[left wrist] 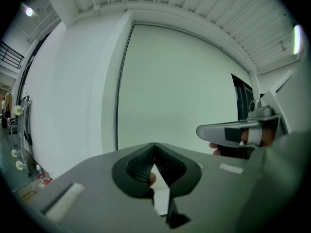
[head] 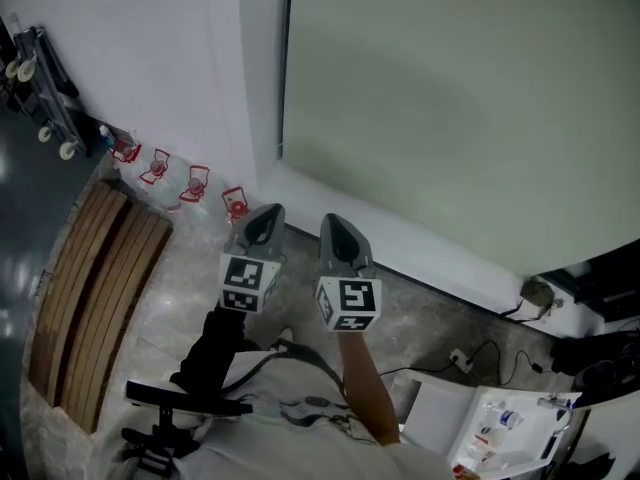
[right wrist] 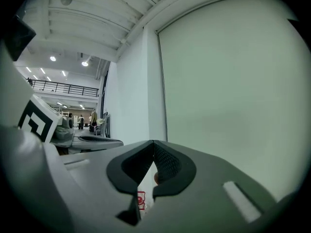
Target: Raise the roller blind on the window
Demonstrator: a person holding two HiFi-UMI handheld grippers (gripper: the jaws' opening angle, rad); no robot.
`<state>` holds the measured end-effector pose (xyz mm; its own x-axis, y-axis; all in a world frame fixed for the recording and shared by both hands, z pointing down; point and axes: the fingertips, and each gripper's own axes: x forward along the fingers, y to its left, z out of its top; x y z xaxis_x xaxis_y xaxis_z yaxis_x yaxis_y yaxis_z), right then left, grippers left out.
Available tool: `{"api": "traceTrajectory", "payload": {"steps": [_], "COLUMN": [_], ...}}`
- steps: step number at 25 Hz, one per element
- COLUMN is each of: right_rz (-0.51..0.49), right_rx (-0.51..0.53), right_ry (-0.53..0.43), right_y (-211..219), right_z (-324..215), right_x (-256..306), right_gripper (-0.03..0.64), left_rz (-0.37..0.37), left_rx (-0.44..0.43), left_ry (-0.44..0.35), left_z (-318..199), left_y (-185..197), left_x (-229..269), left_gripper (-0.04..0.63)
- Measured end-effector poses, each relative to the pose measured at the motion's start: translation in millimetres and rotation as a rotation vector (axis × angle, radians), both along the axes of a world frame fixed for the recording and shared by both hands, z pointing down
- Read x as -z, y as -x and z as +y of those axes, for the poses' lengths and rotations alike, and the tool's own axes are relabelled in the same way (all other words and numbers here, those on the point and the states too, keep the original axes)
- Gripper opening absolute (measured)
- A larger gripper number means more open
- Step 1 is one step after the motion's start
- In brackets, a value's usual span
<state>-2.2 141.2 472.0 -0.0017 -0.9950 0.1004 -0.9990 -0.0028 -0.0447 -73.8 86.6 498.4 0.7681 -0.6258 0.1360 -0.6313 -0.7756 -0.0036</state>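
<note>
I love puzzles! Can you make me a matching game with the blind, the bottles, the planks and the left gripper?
Things:
1 blind
2 bottles
3 planks
4 left gripper

Clues:
A jaws shut
B red tops, by the wall
C brown, flat on the floor
D pale green, pulled down

Pairs: 1-D, 2-B, 3-C, 4-A

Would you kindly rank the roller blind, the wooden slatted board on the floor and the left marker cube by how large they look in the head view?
Largest to smallest:
1. roller blind
2. wooden slatted board
3. left marker cube, which looks larger than it is because it is near the camera.
</note>
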Motion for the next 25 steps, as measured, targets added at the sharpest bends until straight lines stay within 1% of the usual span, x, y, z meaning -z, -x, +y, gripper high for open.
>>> {"api": "traceTrajectory", "payload": {"steps": [3,4,7,9,12,16,20,22,25], "right_rz": [-0.002,-0.006,-0.024,-0.026,-0.014,0.013,0.009,0.014,0.013], "right_rx": [0.025,0.031,0.050,0.061,0.065,0.045,0.011,-0.005,-0.018], "right_ry": [0.003,0.006,0.024,0.040,0.058,0.065,0.058,0.051,0.053], "right_y": [14,14,-8,-11,-13,-32,-55,-65,-75], "right_z": [-4,-8,-29,-41,-60,-99,-142,-161,-190], "right_x": [-2,-3,-13,-20,-27,-30,-18,-12,-10], "right_gripper": [0.002,0.002,0.002,0.002,0.002,0.002,0.002,0.002,0.002], "left_rz": [0.003,0.000,-0.017,-0.025,-0.016,0.003,0.016,0.025,0.035], "left_rx": [0.013,0.019,0.043,0.055,0.051,0.035,0.016,0.009,0.013], "left_ry": [-0.007,-0.011,-0.002,0.013,0.025,0.031,0.015,0.006,0.016], "left_z": [-2,-5,-26,-40,-62,-105,-151,-170,-196], "left_y": [13,13,-8,-13,-20,-44,-68,-75,-79], "left_x": [2,3,-2,-8,-10,-11,-2,4,7], "left_gripper": [-0.002,-0.002,-0.002,-0.002,-0.002,-0.002,-0.002,-0.002,-0.002]}}
